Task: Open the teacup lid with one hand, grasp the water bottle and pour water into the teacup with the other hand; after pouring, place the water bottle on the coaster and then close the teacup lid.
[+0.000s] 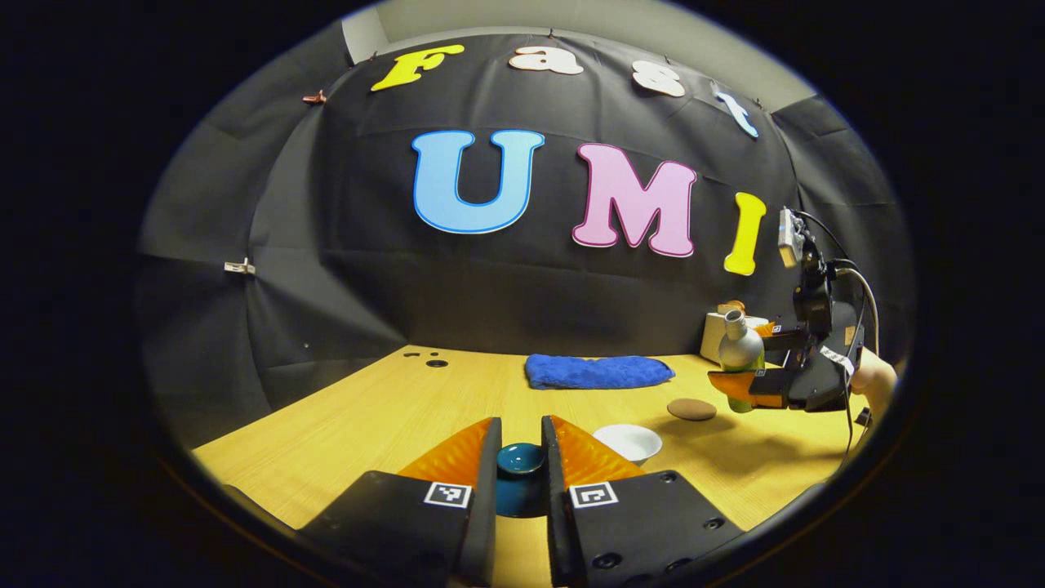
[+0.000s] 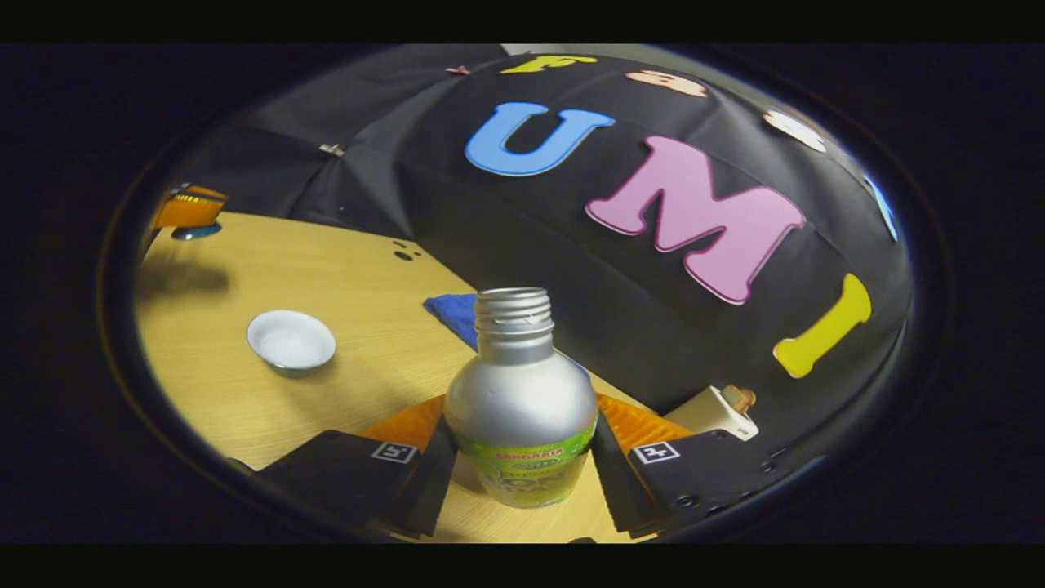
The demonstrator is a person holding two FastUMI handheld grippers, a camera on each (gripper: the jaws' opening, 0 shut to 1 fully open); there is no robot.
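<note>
The left gripper (image 1: 520, 457) holds a small dark-teal ceramic teacup lid (image 1: 521, 459) pinched between its nearly closed jaws, lifted above the pale wooden surface (image 1: 343, 408). The right gripper (image 2: 522, 457) clamps the lower body of a silver metal water bottle (image 2: 521, 400) with a green label, cap off, raised and tilted toward the left. The white round teacup (image 2: 291, 340) stands uncovered on the surface, well apart from the bottle's mouth, so the step in hand appears to be carrying the bottle over for the pour. The next move likely calls for bringing the neck above the cup and tipping further, the lid kept clear.

The left gripper view takes in the flat round brown coaster (image 1: 691, 408) just right of the cup and beyond it, the rumpled blue cloth (image 1: 598, 371) at the far edge, and the holder's hand (image 1: 873, 380) behind the right gripper. The right gripper view offers the open threaded neck and the cup's interior; whether it holds water cannot be told.
</note>
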